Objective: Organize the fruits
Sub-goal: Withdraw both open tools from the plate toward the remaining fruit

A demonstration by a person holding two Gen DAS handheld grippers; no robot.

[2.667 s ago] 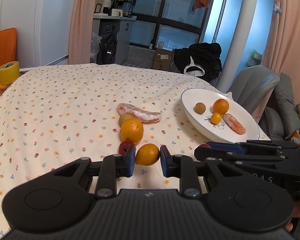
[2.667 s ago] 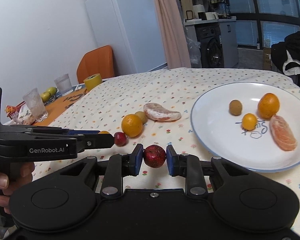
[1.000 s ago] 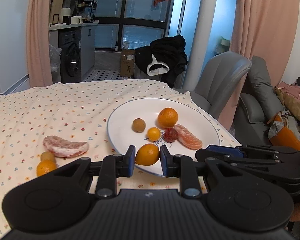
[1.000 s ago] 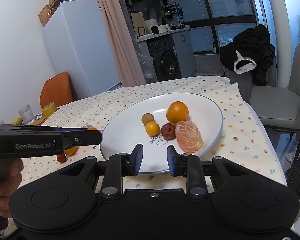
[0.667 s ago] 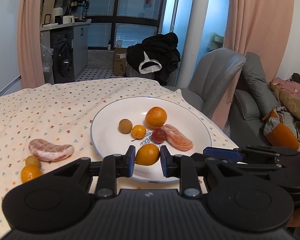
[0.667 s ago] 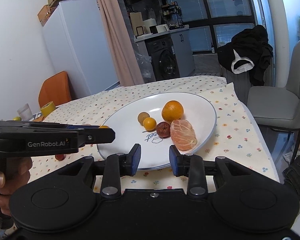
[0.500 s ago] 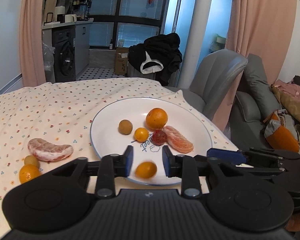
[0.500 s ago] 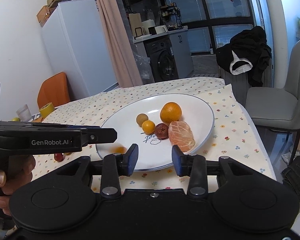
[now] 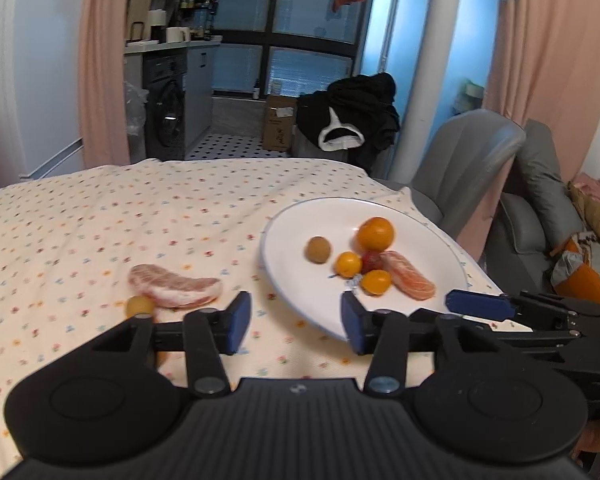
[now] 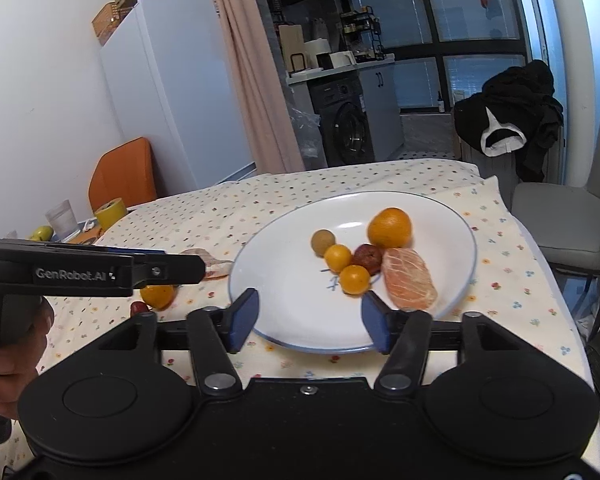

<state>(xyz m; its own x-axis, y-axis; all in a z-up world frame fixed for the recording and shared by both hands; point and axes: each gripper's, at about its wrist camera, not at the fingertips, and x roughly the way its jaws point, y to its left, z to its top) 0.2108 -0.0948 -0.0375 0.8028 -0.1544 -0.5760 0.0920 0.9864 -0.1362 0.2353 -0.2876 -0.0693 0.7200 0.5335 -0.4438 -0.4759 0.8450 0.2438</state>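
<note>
Indoors: floral tablecloth, white plate, washing machine.

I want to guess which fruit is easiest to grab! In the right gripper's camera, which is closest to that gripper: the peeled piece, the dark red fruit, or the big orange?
1. Peeled piece, plate's near right, just beyond the right gripper.
2. Dark red fruit, mid-plate.
3. Big orange, farthest back.

dark windows, peach curtains, white fridge, grey chair.
</note>
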